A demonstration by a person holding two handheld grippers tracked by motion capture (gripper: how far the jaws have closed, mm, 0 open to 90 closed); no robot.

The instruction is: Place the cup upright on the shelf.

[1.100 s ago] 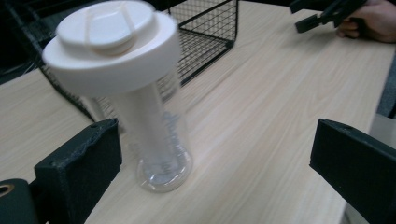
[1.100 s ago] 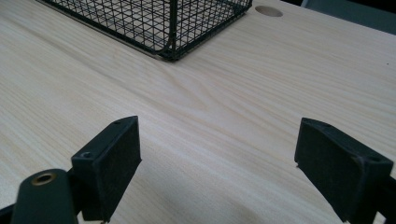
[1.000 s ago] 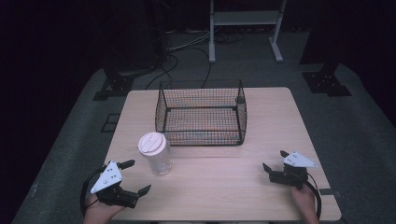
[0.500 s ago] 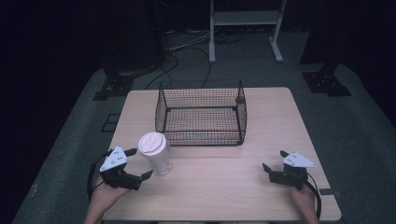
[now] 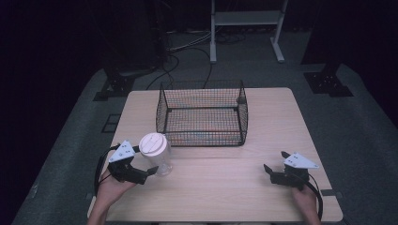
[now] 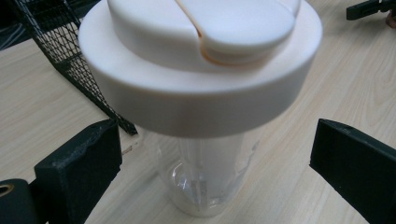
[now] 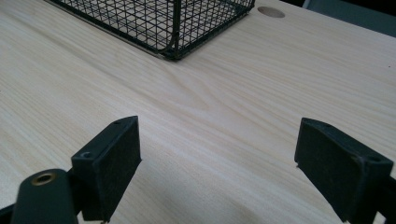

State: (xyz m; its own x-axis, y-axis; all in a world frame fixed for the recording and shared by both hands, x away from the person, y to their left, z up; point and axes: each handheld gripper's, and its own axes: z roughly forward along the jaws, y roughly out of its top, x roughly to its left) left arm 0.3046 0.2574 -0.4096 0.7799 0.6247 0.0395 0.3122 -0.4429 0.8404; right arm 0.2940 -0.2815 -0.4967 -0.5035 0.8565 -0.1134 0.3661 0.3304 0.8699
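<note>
1. A clear plastic shaker bottle [image 5: 156,154] with a cream flip-top lid [image 6: 201,56] stands upright on the light wooden table [image 5: 225,192], near its front-left part and just in front of the left corner of a black wire basket [image 5: 202,112].
2. The left gripper [image 5: 144,165] is at the bottle's side, its jaws spread wide with 1 on each flank of the clear body below the lid; in the left gripper view a gap shows on both sides, so nothing is clamped yet. The low, level approach looks chosen to take the narrower body rather than the broad lid.
3. The right gripper [image 5: 274,161] sits low over the front-right part of the table, jaws wide and empty, well apart from the bottle, seemingly parked out of the way.
4. The basket, open at the top, appears to hold nothing and is the likely destination.
</note>
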